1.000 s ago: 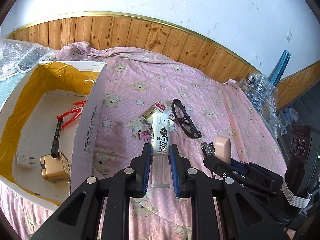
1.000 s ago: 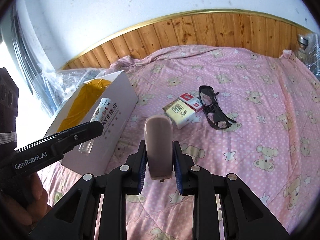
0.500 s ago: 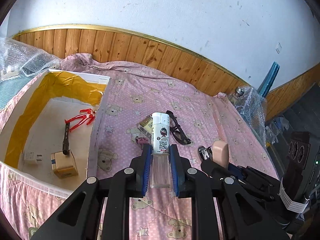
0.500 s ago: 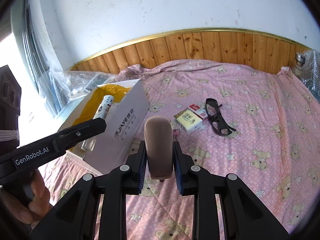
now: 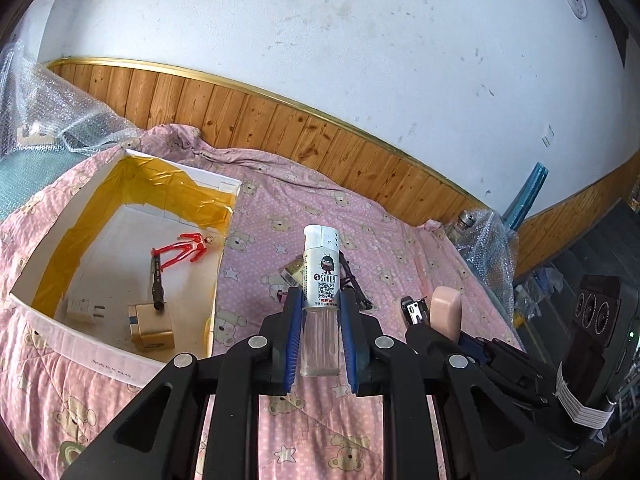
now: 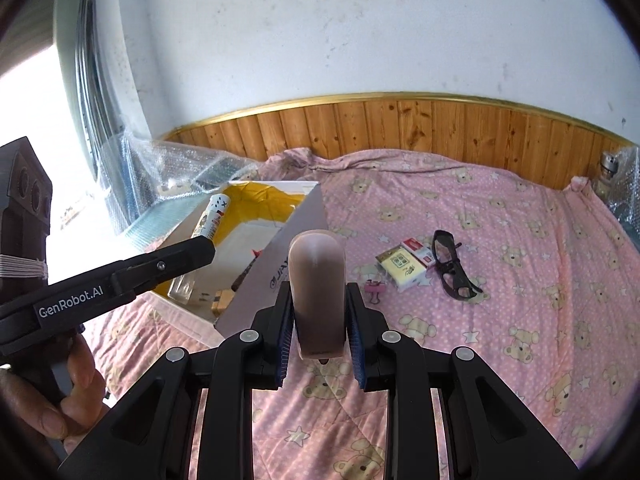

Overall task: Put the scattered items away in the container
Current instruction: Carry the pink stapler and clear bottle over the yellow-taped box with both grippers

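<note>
your left gripper [image 5: 320, 320] pinches a clear-bodied lighter [image 5: 321, 276] between its blue pads, cap pointing forward, held above the pink quilt [image 5: 400, 248] just right of the box's near right corner. your right gripper [image 6: 320, 320] is clamped on a beige rounded block [image 6: 317, 292], which stands upright between the fingers, above the quilt's near edge. the open cardboard box [image 5: 224, 264], lined with yellow tape, sits on the left part of the quilt; its right wall stands between the lighter and the interior. on the box floor lie a red toy figure [image 5: 186, 246] toward the far wall, a black pen [image 5: 157, 282] at the middle, a gold carton [image 5: 152, 326] and a white plug [image 5: 84, 306] near the front wall; the floor's far left is bare. still on the quilt's middle are black glasses [image 6: 452, 266], a small packet [image 6: 402, 270] just beside a red-and-white pack [image 6: 420, 250], and a pink binder clip [image 6: 375, 290]. bubble wrap [image 5: 60, 120] lies beyond the box's left side. a hand [image 6: 52, 396] grips the left tool's handle.
</note>
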`<state>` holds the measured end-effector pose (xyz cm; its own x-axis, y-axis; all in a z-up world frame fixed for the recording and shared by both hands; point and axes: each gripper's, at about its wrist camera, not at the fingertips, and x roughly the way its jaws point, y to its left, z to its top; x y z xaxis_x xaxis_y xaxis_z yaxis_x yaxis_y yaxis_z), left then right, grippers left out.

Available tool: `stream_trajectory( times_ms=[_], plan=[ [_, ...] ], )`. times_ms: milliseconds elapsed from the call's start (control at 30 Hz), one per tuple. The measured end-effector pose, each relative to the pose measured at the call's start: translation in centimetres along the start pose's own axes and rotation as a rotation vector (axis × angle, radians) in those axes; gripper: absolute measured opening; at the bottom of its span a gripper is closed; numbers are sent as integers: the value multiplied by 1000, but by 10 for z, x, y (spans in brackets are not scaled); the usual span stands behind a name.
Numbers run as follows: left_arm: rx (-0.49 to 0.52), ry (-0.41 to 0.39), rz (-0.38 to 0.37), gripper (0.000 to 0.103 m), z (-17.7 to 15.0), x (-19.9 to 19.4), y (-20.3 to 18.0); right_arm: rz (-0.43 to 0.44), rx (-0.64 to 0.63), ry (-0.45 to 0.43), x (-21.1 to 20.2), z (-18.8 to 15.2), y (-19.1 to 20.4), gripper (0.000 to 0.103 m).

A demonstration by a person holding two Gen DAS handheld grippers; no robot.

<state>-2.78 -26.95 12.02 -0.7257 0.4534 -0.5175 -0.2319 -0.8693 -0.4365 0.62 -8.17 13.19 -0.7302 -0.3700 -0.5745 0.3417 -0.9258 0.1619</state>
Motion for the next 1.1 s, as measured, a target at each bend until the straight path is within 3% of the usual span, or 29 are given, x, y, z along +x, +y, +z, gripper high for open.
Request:
stream_trajectory(
  times_ms=[400,600,1100],
  plan=[
    [-57,-90,21,20,17,-31,22,51,-94,-30,2,29,39,26],
    [-93,-120,65,20,23,-41,45,87,-123,-28,15,38,58,26],
    [-186,-132,152,20,37,-42,100,156,-166,-2,56,59,84,26]
  ],
)
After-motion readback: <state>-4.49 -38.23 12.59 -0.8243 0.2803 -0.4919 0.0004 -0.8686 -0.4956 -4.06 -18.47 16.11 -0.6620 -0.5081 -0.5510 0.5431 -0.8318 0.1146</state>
